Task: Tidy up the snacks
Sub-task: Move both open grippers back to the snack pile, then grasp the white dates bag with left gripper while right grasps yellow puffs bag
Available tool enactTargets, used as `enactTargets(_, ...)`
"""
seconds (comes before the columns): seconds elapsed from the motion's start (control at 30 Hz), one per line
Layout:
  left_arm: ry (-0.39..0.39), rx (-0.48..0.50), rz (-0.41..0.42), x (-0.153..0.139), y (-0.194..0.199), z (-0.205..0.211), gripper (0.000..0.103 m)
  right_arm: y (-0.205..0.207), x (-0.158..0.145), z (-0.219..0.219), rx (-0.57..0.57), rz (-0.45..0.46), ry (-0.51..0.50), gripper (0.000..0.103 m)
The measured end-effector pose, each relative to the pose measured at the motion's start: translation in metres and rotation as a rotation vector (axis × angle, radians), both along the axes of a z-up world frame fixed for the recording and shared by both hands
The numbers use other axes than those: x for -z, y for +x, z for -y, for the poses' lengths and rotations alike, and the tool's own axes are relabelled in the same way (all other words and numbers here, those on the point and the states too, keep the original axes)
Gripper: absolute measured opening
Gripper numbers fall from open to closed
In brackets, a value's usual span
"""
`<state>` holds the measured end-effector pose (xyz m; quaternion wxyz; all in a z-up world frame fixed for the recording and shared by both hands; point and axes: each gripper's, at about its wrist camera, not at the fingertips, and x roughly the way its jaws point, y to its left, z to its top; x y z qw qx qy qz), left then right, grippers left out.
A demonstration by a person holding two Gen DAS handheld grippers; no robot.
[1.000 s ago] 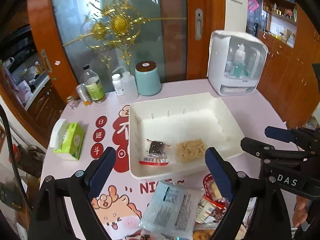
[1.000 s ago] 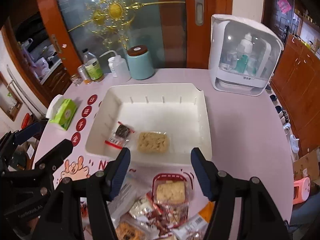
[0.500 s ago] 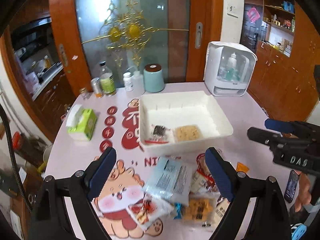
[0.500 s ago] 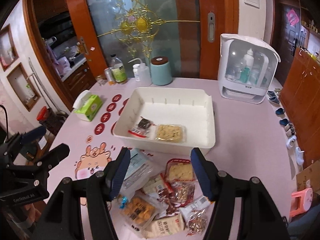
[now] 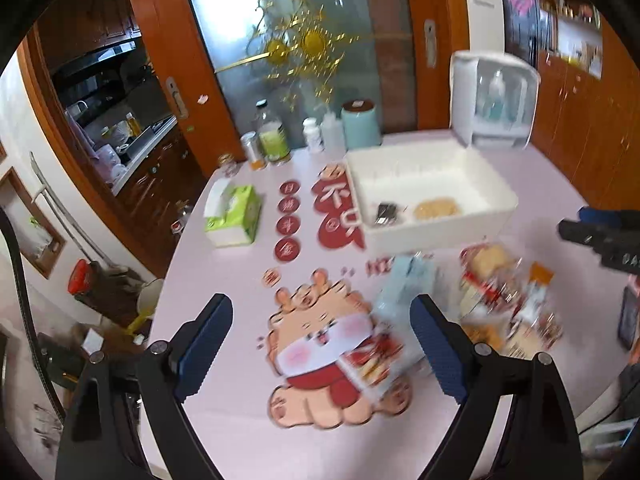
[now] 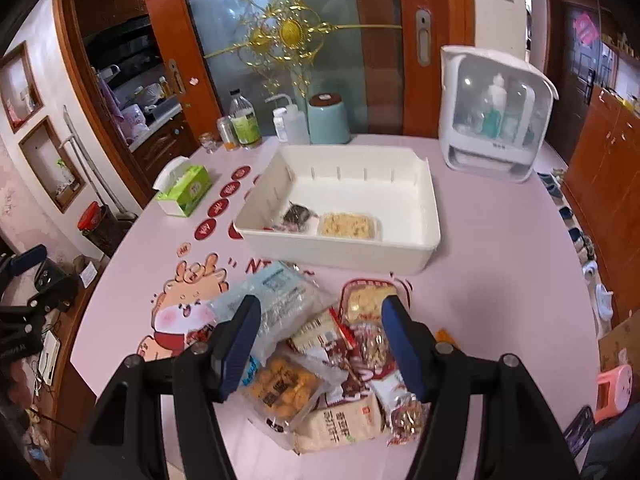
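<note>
A white bin [image 6: 404,184] stands mid-table and holds a dark snack packet [image 6: 298,214] and a pale cracker pack [image 6: 350,225]. It also shows in the left wrist view [image 5: 472,216]. A heap of loose snack packets [image 6: 320,344] lies in front of it, with a pale blue bag [image 6: 276,292] on its left. My right gripper [image 6: 322,344] is open and empty, above the heap. My left gripper [image 5: 320,346] is open and empty, over the cartoon print left of the blurred heap [image 5: 492,300].
A green tissue box [image 6: 184,190] sits at the left. Bottles [image 6: 244,120], a teal canister [image 6: 328,118] and a white appliance [image 6: 494,114] line the table's back edge. The round table's front edge is close under both grippers.
Both grippers have pulled back from the bin towards the front of the table. The left one has swung left, off the heap. Both stay open and empty.
</note>
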<state>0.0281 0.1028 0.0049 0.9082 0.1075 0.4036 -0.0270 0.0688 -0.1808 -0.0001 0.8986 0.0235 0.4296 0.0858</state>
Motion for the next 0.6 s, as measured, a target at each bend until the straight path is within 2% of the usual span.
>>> enactTargets(0.13,0.002,0.053,-0.059,0.021,0.002,-0.014,0.09,-0.009,0.016,-0.002,0.026,-0.041,0.006,0.063)
enactTargets(0.27,0.002,0.155,-0.129,0.05,0.005,-0.012,0.09,-0.018,0.036,-0.011,0.046,-0.097,0.002,0.063)
enactTargets(0.4,-0.004,0.245,-0.207,0.083,0.017,-0.008,0.09,-0.024,0.065,-0.021,0.096,-0.178,0.039,0.063)
enactTargets(0.6,-0.063,0.347,-0.325,0.131,0.039,-0.001,0.09,-0.031,0.102,-0.031,0.18,-0.269,0.061,0.063)
